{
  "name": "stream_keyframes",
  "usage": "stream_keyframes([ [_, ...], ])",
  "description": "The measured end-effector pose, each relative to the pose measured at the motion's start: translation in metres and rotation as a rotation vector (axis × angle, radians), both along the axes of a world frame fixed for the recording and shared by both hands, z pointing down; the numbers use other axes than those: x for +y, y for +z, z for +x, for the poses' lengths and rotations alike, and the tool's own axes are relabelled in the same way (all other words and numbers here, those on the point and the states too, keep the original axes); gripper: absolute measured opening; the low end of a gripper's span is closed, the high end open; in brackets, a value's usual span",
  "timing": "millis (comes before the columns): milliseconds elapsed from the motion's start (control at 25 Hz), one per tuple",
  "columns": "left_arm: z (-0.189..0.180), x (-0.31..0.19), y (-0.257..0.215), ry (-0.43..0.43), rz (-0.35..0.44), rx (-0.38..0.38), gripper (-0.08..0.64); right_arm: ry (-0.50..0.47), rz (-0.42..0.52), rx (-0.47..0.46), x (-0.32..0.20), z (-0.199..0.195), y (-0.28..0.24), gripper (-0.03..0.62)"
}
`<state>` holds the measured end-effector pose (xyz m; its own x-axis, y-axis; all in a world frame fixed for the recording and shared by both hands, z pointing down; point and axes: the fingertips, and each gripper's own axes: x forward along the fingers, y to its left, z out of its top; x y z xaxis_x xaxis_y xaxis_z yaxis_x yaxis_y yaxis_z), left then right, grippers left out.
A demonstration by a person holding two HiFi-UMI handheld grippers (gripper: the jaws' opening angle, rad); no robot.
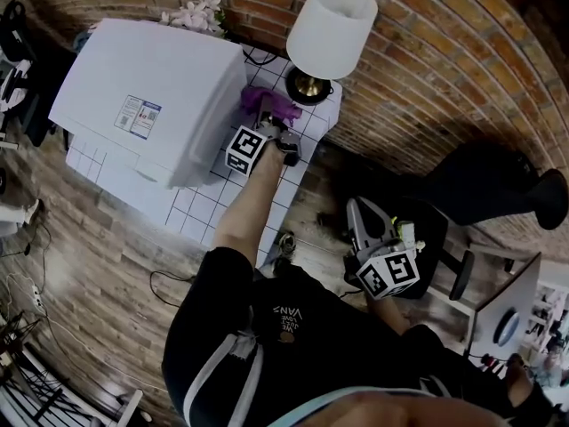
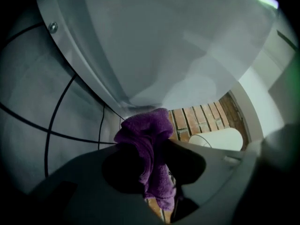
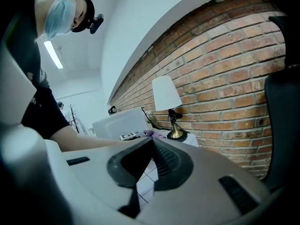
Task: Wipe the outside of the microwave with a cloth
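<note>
The white microwave (image 1: 151, 87) stands on a white tiled table (image 1: 200, 212). My left gripper (image 1: 269, 116) is at the microwave's right side, shut on a purple cloth (image 1: 268, 101). In the left gripper view the cloth (image 2: 149, 144) hangs bunched between the jaws, close under the microwave's white side wall (image 2: 164, 41) and above the tiles (image 2: 37, 121). My right gripper (image 1: 356, 212) hangs off the table over the floor, shut with nothing in it. In its own view the jaws meet at the tips of the right gripper (image 3: 151, 140), with the microwave (image 3: 119, 122) far behind.
A lamp with a white shade (image 1: 331, 27) and brass base (image 1: 308, 85) stands at the table's back right corner, close to the cloth. A brick wall (image 1: 427, 69) runs behind. A dark chair (image 1: 480, 185) stands on the right, and cables (image 1: 178, 283) lie on the wood floor.
</note>
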<state>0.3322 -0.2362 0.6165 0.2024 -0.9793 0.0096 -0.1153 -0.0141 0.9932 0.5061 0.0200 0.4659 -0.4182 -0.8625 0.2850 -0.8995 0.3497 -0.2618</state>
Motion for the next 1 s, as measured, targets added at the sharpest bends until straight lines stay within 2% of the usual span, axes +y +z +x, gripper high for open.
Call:
stream_keyframes([
  [120, 0.005, 0.018, -0.016, 0.051, 0.039, -0.007, 0.133, -0.02, 0.016, -0.008, -0.003, -0.011, -0.006, -0.003],
  [280, 0.007, 0.062, -0.037, 0.138, 0.101, -0.058, 0.133, -0.058, 0.043, -0.03, -0.007, -0.027, -0.011, -0.003],
  [480, -0.007, 0.134, -0.047, 0.222, 0.123, -0.119, 0.133, -0.117, 0.077, -0.038, -0.008, -0.051, -0.023, -0.003],
  [640, -0.035, 0.191, -0.052, 0.29, 0.122, -0.185, 0.133, -0.158, 0.107, -0.053, -0.008, -0.077, -0.034, -0.003],
  [800, -0.073, 0.238, -0.062, 0.322, 0.131, -0.262, 0.133, -0.184, 0.136, -0.073, -0.007, -0.103, -0.039, -0.003],
  [920, -0.107, 0.268, -0.073, 0.327, 0.145, -0.343, 0.133, -0.201, 0.149, -0.079, -0.006, -0.123, -0.044, -0.003],
  [1000, -0.13, 0.282, -0.085, 0.325, 0.171, -0.427, 0.133, -0.207, 0.16, -0.08, -0.006, -0.137, -0.048, -0.003],
])
